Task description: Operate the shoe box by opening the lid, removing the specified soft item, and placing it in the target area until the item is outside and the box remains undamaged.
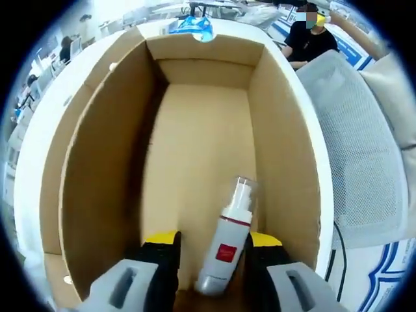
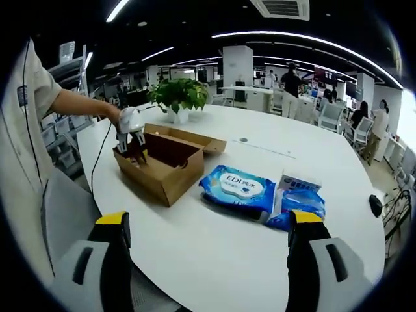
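In the left gripper view the camera looks down into the open shoe box [image 1: 195, 149]; its brown cardboard walls rise on the left, right and far side, and the floor is bare except for one white pump bottle [image 1: 224, 244]; the bottle lies near the camera, slightly tilted, with a clear cap at its far end and a small red label that I cannot read. The left gripper [image 1: 213, 250] is inside the box with its yellow-tipped jaws spread apart, one on each side of the bottle — whether they touch it I cannot tell; nothing is clamped yet. Beyond the far wall a blue packet [image 1: 193, 26] lies on the white table [image 1: 29, 162], and a seated person is at far right.

In the right gripper view the box [image 2: 170, 162] stands on the table's [image 2: 214, 260] far left part, lid folded back; the left gripper [image 2: 130, 146] reaches into it, held by a person's hand [image 2: 114, 116]. The right gripper [image 2: 209, 237] hovers over the near table, jaws wide apart and empty. Right of the box lies a blue wipes pack [image 2: 239, 187] with "EDI" readable — the rest is too small; beside it is a smaller blue-white pack [image 2: 298, 195]; a potted plant [image 2: 177, 97] stands far behind.

I judge the lid is done and the removal step is in hand; the next move calls for closing the jaws on the bottle and lifting without scraping the cardboard.
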`<state>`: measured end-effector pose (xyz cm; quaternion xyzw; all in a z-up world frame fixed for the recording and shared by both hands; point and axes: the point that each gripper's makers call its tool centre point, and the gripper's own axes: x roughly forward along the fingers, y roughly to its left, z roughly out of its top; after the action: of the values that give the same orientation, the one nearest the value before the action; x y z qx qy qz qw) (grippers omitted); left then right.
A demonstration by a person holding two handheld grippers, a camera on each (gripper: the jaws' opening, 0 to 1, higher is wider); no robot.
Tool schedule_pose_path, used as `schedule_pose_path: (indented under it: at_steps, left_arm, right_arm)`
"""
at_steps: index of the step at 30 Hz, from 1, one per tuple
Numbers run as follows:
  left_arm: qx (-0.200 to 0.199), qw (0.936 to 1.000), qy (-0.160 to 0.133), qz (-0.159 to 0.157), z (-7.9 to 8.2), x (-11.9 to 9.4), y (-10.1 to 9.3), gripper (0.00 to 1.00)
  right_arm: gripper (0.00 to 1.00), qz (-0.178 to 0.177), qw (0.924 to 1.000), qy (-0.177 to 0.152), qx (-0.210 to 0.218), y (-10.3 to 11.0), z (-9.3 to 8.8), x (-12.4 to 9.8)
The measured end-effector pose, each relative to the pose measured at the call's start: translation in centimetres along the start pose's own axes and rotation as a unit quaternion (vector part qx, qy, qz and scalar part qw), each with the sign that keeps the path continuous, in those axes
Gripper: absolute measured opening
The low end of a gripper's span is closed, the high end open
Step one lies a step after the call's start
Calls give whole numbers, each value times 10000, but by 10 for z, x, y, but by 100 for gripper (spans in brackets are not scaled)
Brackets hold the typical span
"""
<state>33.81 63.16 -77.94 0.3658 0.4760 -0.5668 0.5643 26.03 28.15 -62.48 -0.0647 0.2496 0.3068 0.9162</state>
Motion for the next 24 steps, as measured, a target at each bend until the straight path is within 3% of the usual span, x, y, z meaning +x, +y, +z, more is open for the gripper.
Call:
schedule_pose_path:
  at_steps: [5, 17, 24]
  left_arm:
    - [-51, 9999, -101, 110, 0, 3, 5, 28]
    - [-145, 9985, -287, 449, 9, 6, 9, 21]
    - [-279, 9972, -240, 646, 9, 5, 12, 19]
  right_arm:
    - [96, 8, 10000, -1, 14, 1, -1, 1]
    - [96, 13, 9999, -87, 148, 5, 0, 5]
    - [96, 8, 9997, -152, 207, 8, 1, 6]
